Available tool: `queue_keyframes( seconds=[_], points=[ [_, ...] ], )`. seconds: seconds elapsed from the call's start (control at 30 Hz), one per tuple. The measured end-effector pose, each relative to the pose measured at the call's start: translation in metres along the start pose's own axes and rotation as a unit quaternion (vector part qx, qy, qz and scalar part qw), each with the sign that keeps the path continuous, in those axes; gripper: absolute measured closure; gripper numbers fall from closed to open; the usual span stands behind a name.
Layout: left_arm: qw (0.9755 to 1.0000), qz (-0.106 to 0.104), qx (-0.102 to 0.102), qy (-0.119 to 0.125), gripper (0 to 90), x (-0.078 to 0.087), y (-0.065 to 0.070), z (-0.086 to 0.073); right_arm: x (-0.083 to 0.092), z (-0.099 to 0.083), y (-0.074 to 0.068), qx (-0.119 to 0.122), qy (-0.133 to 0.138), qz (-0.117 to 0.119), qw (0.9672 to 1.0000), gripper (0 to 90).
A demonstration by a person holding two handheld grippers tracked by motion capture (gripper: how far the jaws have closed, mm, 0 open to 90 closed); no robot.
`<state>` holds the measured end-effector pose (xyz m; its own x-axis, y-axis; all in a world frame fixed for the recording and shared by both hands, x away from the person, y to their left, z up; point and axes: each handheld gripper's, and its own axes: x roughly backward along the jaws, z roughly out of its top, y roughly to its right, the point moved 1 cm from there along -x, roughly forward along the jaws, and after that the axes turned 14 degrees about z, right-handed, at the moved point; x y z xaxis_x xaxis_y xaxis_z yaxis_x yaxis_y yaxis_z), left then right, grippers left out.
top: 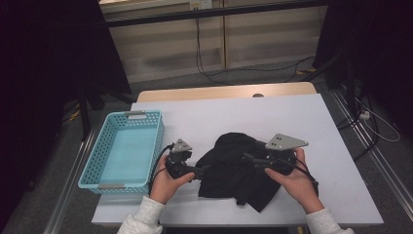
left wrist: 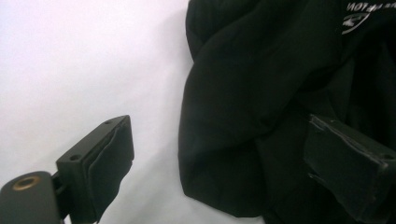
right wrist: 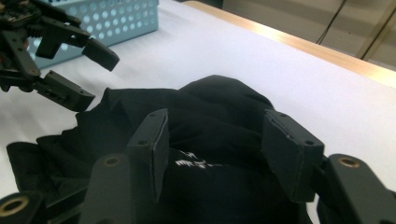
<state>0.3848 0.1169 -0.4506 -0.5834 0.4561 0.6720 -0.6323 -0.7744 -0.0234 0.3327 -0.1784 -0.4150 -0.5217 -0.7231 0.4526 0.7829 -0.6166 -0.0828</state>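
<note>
A crumpled black garment (top: 234, 168) lies on the white table (top: 292, 117), a little in front of its middle. My left gripper (top: 199, 170) sits at the garment's left edge and is open. In the left gripper view (left wrist: 222, 135) its jaws stand wide apart; one is over bare table, the other is over the black garment (left wrist: 243, 93). My right gripper (top: 248, 158) is at the garment's right side, pointing left. In its own view it (right wrist: 212, 135) is open, hovering over the garment (right wrist: 219, 107), which bears a small white print (right wrist: 191, 163). The left gripper (right wrist: 95, 79) also appears there, open.
A light blue perforated basket (top: 92, 161) stands on the table's left side, with nothing visible inside it; its wall (right wrist: 107, 18) is seen behind the left gripper. A wooden strip (top: 224, 91) runs along the table's far edge. Cables lie on the floor beyond.
</note>
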Motion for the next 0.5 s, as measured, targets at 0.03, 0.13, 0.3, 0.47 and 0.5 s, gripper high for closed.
queue_keyframes(
  seconds=[0.03, 0.13, 0.3, 0.47, 0.5],
  points=[
    [1.0000, -0.001, 0.000, -0.001, 9.2, 0.000, 0.000, 0.000, -0.003, 0.001, 0.001, 0.004, -0.004, 0.003, 1.0000, 40.3],
    [1.0000, -0.002, 0.004, 0.001, 9.2, 0.001, -0.001, 0.000, -0.014, 0.004, 0.006, 0.011, -0.019, 0.009, 0.9997, 34.8],
    [1.0000, 0.001, 0.007, 0.003, 9.2, 0.002, -0.005, 0.001, -0.033, 0.006, 0.019, 0.001, -0.059, 0.018, 0.9981, 33.4],
    [0.9999, 0.003, 0.010, -0.001, 9.2, 0.001, -0.006, -0.002, -0.046, 0.005, 0.031, -0.004, -0.100, 0.016, 0.9948, 56.0],
    [1.0000, 0.002, 0.009, -0.003, 9.2, 0.000, -0.006, -0.002, -0.047, 0.003, 0.033, -0.006, -0.112, 0.015, 0.9936, 61.5]
  ],
)
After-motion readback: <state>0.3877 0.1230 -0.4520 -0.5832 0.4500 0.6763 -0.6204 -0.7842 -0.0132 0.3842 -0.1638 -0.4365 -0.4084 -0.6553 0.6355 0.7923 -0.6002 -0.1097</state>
